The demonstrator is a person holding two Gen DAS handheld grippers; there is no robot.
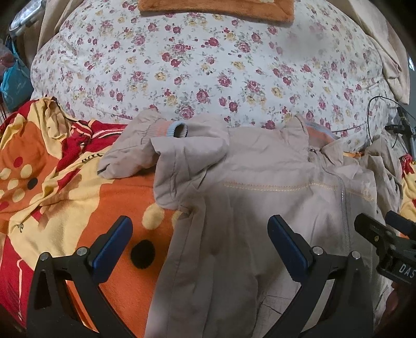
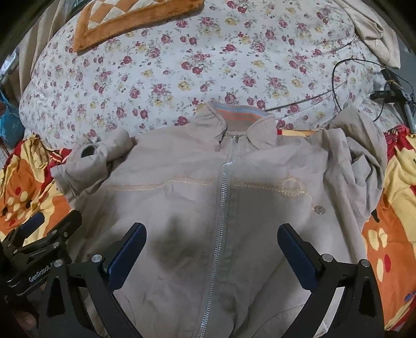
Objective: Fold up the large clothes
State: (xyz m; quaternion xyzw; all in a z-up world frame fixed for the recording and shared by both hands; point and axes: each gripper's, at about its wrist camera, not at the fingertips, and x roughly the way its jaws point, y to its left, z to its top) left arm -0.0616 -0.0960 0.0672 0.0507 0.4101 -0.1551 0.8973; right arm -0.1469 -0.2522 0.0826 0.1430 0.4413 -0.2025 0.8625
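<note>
A beige zip-up jacket [image 2: 182, 197] lies front up on the bed, zipper [image 2: 223, 182] closed, collar [image 2: 241, 117] pointing away. Its left sleeve [image 1: 161, 140] is bunched and folded inward, cuff up; the right sleeve [image 2: 356, 156] is crumpled at the right. My left gripper [image 1: 200, 228] hovers open above the jacket's left edge [image 1: 234, 208], one finger over the orange blanket. My right gripper [image 2: 212, 236] hangs open above the jacket's lower chest, astride the zipper. Nothing is between either pair of fingers. Each gripper shows at the edge of the other's view.
The jacket rests on an orange, red and yellow blanket [image 1: 52, 182]. Behind it lies a floral quilt [image 1: 208, 65] with an orange plush mat [image 2: 124, 23] on top. A black cable and a stand [image 2: 390, 91] sit at the right. A blue bag [image 1: 14, 83] hangs at the left.
</note>
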